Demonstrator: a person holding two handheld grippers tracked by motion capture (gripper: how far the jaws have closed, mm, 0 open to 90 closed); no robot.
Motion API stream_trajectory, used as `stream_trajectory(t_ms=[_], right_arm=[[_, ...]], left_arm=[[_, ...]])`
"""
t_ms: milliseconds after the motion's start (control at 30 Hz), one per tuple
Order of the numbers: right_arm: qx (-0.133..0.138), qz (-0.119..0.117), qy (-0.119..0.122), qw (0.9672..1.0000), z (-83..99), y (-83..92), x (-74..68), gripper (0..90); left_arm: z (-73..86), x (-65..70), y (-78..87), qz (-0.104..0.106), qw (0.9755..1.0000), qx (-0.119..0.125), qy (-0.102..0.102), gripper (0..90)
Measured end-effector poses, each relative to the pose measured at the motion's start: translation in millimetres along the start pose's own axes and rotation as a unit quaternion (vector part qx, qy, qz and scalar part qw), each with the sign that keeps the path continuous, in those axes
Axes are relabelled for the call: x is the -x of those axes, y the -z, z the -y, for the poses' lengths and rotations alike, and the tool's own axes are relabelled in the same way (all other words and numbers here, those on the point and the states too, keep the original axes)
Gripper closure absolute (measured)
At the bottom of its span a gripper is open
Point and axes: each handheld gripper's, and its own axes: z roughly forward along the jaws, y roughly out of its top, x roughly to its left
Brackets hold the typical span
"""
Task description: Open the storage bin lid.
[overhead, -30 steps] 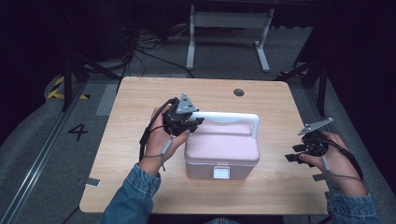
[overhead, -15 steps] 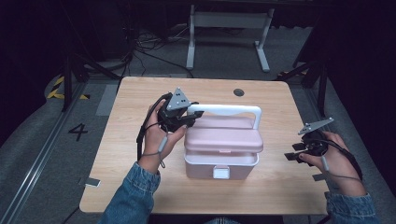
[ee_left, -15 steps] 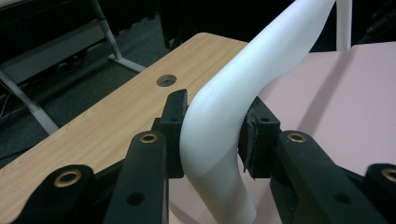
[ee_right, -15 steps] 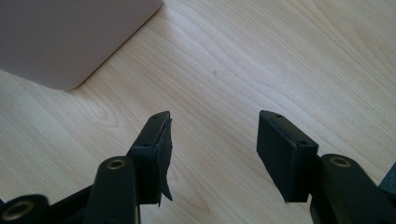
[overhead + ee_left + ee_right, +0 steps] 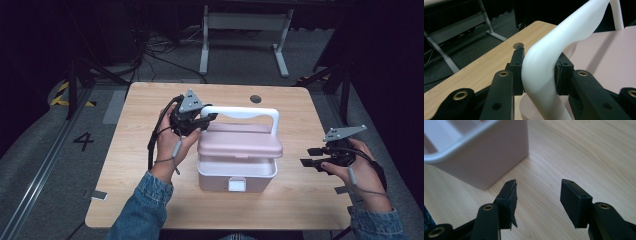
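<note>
A pink box [image 5: 237, 172] stands mid-table, and its pink lid [image 5: 240, 141] sits raised a little above the white-rimmed base. A white handle [image 5: 242, 111] arches over the lid. My left gripper [image 5: 206, 119] is shut on the handle's left corner; in the left gripper view both pads [image 5: 517, 67] press the handle [image 5: 574, 27] beside the lid [image 5: 604, 55]. My right gripper [image 5: 307, 161] hovers open to the right of the box, apart from it. In the right gripper view its jaws [image 5: 537, 195] stand wide over bare wood near the box's corner [image 5: 474, 152].
The wooden table [image 5: 145, 200] has a dark cable hole [image 5: 255, 99] near its far edge. A white metal frame [image 5: 245, 30] stands on the floor behind it. A floor mark "4" [image 5: 83, 140] lies at the left, and a small tag [image 5: 98, 195] at the table's front left corner.
My left gripper has risen with the handle, swinging it upright. The lid has lifted off the base with it. The right gripper has stayed where it was.
</note>
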Motion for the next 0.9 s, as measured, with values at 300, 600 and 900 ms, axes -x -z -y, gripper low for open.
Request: stream_trajectory(t_ms=[300,600,900], right_arm=[[0.065,-0.028,0.012,0.9974,-8.6,12.5,-14.1,48.6],[0.097,-0.085,0.038,0.9909,-20.4,13.6,-37.2,55.4],[0.098,-0.134,0.049,0.9848,-27.4,0.8,-52.2,82.9]], left_arm=[[-0.1,0.9,-0.2,-0.007,1.0,0.0,0.001,67.2],[0.0,3.8,0.9,-0.011,0.9999,0.0,-0.003,67.3],[0.8,1.7,0.8,-0.009,0.9999,0.002,-0.006,67.3]])
